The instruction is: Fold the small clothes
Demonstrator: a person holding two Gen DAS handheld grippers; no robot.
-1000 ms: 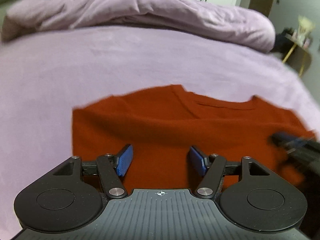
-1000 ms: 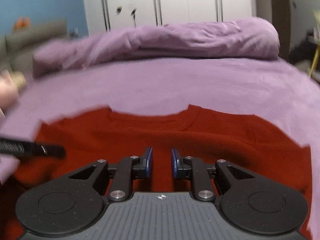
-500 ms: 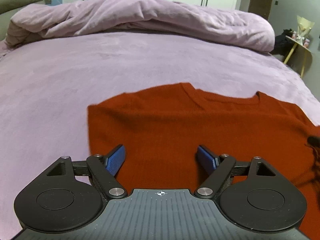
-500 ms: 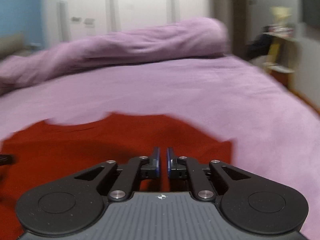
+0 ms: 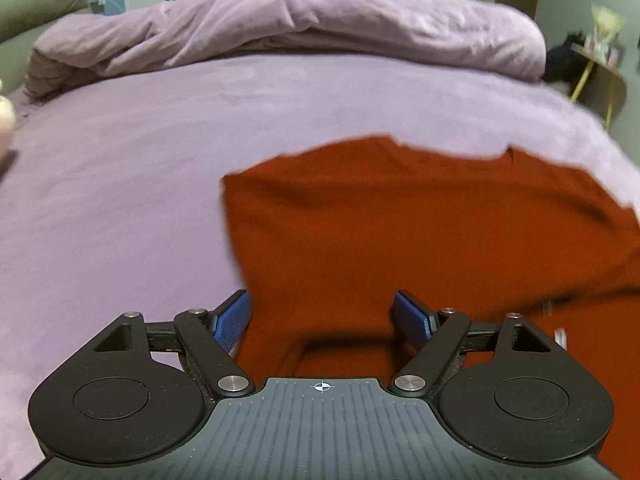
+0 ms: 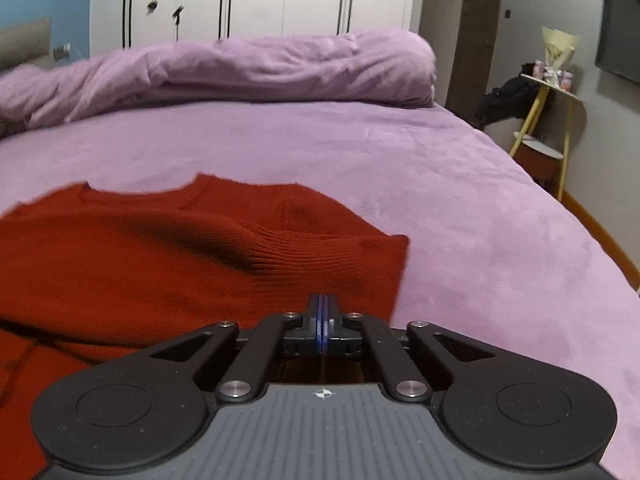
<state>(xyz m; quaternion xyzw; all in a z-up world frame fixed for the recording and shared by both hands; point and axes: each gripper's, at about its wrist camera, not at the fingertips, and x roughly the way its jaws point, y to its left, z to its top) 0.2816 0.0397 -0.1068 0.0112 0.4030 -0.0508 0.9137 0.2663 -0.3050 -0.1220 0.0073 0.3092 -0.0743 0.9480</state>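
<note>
While sweater (image 5: 400, 240) lies flat, bed (image 5: 120, 200) beneath

Sweater (image 5: 420, 240) runs off the right and bottom edges in the left wrist view, its near hem hidden behind the left gripper (image 5: 320, 320) body; edges smeared by motion blur. In the right wrist view it is cut at the left edge, lower part hidden under the right gripper (image 6: 323, 312). Can't tell if cloth sits between the right pads. Pale blurry object (image 5: 6, 124) at left edge, unidentifiable. Side table (image 6: 552, 80) items too small to read. Dark cord-like streak (image 5: 560, 300) unclear.
</note>
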